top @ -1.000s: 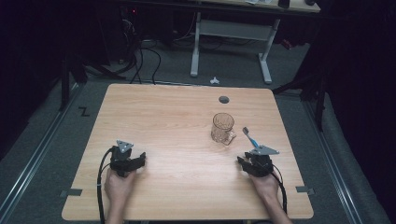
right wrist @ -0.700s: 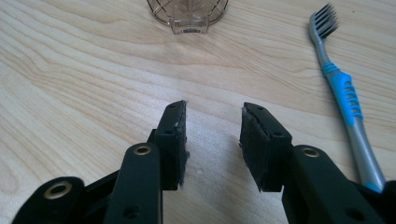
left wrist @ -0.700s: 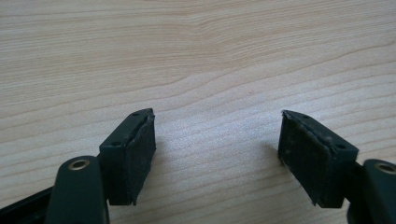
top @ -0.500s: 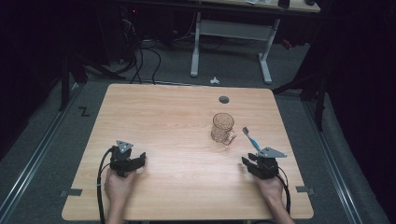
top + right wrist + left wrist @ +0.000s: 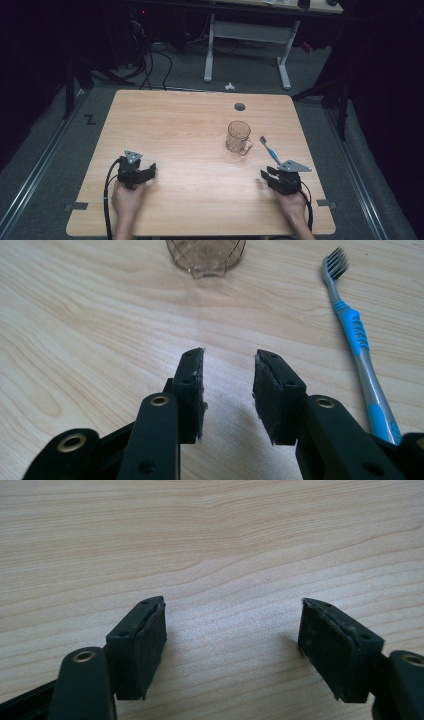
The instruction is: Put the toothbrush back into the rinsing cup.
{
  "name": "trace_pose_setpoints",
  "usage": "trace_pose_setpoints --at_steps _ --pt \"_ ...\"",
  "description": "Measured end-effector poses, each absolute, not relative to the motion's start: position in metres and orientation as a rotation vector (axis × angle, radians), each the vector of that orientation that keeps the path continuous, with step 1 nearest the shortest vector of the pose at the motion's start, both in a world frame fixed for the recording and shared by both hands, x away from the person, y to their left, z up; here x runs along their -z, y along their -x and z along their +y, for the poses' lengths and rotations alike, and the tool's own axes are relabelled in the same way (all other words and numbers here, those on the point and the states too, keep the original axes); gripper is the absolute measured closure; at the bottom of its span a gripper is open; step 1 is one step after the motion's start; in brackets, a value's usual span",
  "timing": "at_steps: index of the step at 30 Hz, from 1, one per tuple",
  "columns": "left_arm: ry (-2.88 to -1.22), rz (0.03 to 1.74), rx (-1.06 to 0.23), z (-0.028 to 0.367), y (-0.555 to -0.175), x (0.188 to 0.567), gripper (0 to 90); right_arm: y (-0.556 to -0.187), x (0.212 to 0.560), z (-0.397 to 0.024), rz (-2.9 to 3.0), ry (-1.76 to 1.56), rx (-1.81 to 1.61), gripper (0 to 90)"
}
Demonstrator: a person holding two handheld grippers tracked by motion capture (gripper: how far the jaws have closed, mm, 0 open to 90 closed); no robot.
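The right gripper (image 5: 270,176) rests near the worktop's (image 5: 190,125) right edge, its jaws part open, just closing, nothing between them. The toothbrush (image 5: 269,149) lies just beyond it, right of the glass mug (image 5: 238,137). The left gripper (image 5: 148,171) gapes wide, empty.

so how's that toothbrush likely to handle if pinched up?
The toothbrush lies flat and thin on the table, so probably light but awkward to get under. Its glossy handle may slip; the blue ribbed section looks grippier. Likely fairly stiff.
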State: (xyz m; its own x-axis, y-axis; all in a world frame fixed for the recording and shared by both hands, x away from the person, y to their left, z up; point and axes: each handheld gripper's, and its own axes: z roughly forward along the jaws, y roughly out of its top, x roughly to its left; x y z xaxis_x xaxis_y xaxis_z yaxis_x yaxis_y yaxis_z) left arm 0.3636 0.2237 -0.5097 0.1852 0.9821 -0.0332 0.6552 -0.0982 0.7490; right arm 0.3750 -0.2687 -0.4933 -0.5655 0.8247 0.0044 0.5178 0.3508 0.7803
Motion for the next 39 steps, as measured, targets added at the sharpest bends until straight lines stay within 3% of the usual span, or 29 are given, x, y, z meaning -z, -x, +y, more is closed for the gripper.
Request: trace_pose_setpoints --at_steps 39 --pt "-1.831 1.536 -0.656 0.224 -0.364 0.51 27.6 -0.37 0.478 -0.297 2.208 -1.171 -0.998 67.2"
